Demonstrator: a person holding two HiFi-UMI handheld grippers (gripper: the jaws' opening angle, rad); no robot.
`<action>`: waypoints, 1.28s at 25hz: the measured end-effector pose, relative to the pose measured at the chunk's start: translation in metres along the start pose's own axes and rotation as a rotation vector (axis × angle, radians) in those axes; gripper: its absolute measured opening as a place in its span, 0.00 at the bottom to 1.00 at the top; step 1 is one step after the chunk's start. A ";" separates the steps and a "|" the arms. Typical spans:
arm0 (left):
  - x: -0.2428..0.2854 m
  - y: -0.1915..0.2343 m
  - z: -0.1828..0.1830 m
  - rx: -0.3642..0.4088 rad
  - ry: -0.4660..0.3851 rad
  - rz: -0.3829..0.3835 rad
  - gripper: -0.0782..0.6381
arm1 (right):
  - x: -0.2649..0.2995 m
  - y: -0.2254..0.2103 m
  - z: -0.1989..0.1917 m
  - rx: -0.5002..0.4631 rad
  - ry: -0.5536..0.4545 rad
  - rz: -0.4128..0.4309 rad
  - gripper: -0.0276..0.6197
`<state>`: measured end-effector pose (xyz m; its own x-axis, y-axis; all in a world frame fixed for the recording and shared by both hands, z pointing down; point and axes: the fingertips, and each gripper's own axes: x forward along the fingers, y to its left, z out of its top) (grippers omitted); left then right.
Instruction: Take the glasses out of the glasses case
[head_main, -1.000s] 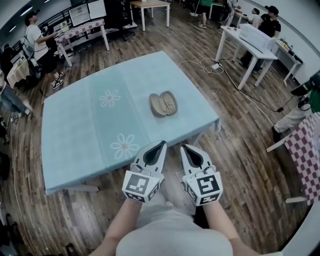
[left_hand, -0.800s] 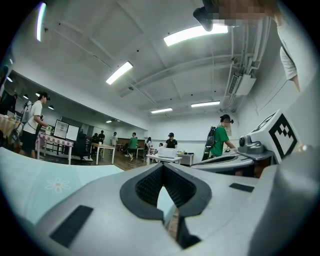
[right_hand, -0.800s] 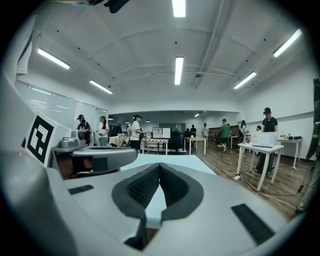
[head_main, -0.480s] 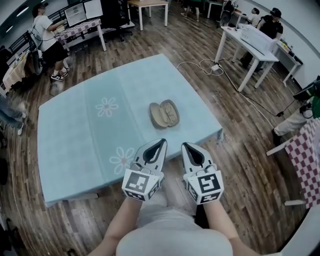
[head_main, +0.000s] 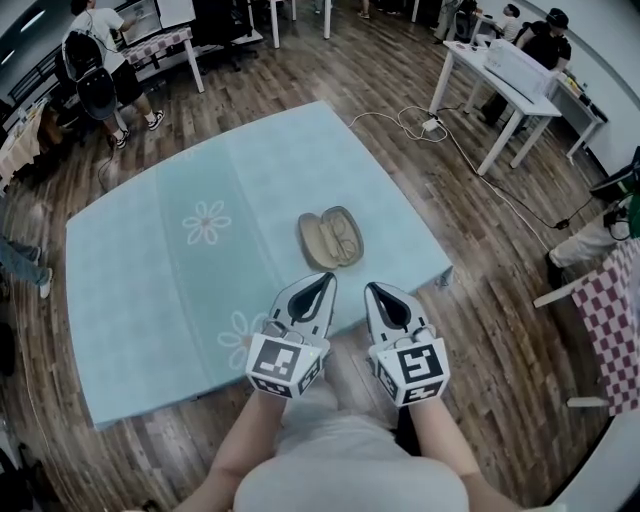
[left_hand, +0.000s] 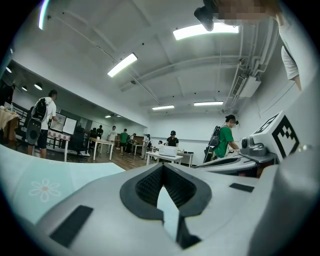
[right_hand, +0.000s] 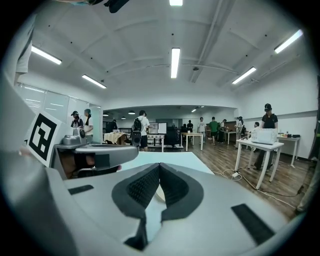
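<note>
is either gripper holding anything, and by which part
Nothing is held. The left gripper and right gripper both have jaws together and empty; the open glasses case lies untouched on the table.

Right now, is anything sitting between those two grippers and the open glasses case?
Nothing visible does. Only bare blue tablecloth lies between the left gripper, the right gripper and the open glasses case holding the glasses.

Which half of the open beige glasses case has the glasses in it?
The right half of the case, as the head view shows it: the thin-framed glasses lie in it, while the left half shows only bare beige lining.
</note>
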<state>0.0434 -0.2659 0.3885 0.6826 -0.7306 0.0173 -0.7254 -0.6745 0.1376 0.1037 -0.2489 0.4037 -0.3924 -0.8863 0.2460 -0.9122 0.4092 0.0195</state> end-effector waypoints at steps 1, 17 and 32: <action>0.004 0.004 0.000 -0.003 0.003 -0.002 0.12 | 0.005 -0.003 0.000 0.001 0.006 -0.003 0.05; 0.048 0.058 -0.011 -0.042 0.066 -0.061 0.12 | 0.076 -0.026 -0.002 0.024 0.086 -0.060 0.05; 0.073 0.084 -0.035 -0.097 0.117 -0.080 0.12 | 0.116 -0.040 -0.019 0.067 0.144 -0.078 0.06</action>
<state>0.0355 -0.3718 0.4359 0.7478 -0.6536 0.1167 -0.6600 -0.7127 0.2378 0.0967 -0.3638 0.4495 -0.3034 -0.8726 0.3828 -0.9469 0.3208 -0.0192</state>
